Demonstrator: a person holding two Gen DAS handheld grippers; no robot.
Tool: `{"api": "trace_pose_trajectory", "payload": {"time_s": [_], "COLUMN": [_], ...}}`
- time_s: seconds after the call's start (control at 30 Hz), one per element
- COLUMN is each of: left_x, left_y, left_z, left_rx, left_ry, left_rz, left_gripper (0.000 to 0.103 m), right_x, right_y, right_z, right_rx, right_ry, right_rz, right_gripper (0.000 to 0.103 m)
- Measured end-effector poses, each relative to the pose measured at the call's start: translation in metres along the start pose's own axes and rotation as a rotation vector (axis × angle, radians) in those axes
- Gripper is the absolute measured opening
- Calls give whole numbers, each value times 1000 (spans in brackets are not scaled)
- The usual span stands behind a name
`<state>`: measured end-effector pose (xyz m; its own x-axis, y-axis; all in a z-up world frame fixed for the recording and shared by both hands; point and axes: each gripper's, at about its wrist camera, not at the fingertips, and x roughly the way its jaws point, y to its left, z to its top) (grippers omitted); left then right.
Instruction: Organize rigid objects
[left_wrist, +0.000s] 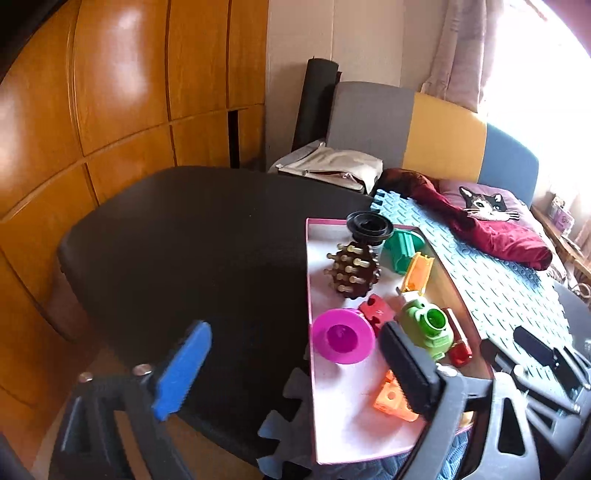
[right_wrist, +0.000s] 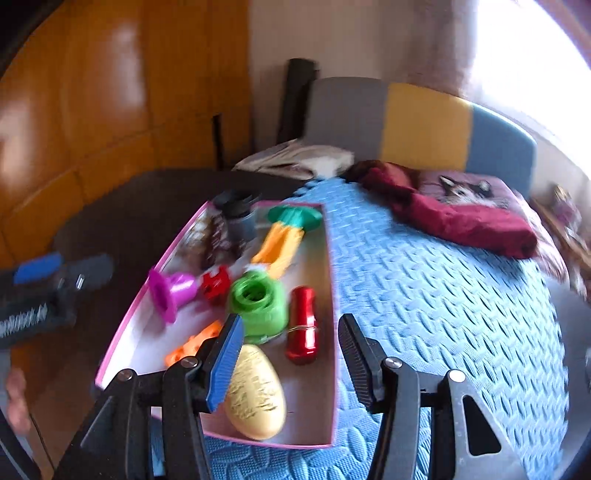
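A pink-rimmed box (left_wrist: 309, 295) (right_wrist: 334, 295) lies on the blue foam mat and holds several toys: a magenta flanged spool (left_wrist: 341, 336) (right_wrist: 171, 291), a green cup-shaped piece (left_wrist: 428, 326) (right_wrist: 258, 304), a red cylinder (right_wrist: 303, 325), a yellow egg (right_wrist: 255, 397), an orange block (left_wrist: 391, 400), a brown pegged ball (left_wrist: 354, 271), a black funnel (left_wrist: 369, 225) and an orange-and-teal stick (right_wrist: 282, 240). My left gripper (left_wrist: 295, 365) is open and empty, straddling the box's left wall. My right gripper (right_wrist: 291, 354) is open and empty above the box's near end, over the egg.
A dark table (left_wrist: 192, 236) lies left of the box. The blue foam mat (right_wrist: 443, 295) spreads to the right, with a maroon cloth (right_wrist: 461, 221) and a cat cushion (left_wrist: 484, 205) at its far end. Wooden cabinets (left_wrist: 110, 110) stand behind. The left gripper shows at left in the right wrist view (right_wrist: 55, 280).
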<state>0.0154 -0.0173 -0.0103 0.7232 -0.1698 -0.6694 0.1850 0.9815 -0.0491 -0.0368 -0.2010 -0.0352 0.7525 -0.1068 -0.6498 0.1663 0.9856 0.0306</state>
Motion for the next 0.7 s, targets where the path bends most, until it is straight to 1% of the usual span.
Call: {"api": "trace_pose_trajectory", "payload": {"time_s": [0.03, 0.07, 0.23, 0.37, 0.43, 0.7], "left_x": [-2, -3, -5, -10, -13, -18], "left_y": [-2, -4, -13, -17, -16, -13], "left_z": [-1, -3, -10, -16, -16, -16], "left_rx": [1, 1, 20, 33, 28, 6], "left_ry": [0, -1, 29, 18, 12, 5], "left_rz": [4, 1, 23, 32, 21, 36], "left_gripper": [102, 103, 103, 103, 103, 103], "right_x": [-1, -2, -2, -4, -6, -13], "right_y": [-3, -6, -10, -8, -6, -2], "right_z": [1, 1, 0, -3, -4, -4], "right_rx": [13, 24, 47, 42, 37, 29], "right_ry": [-4, -6, 10, 12, 12, -11], "right_rz": [-12, -20, -42, -40, -39, -47], "right_gripper": [54, 54, 54, 54, 54, 54]}}
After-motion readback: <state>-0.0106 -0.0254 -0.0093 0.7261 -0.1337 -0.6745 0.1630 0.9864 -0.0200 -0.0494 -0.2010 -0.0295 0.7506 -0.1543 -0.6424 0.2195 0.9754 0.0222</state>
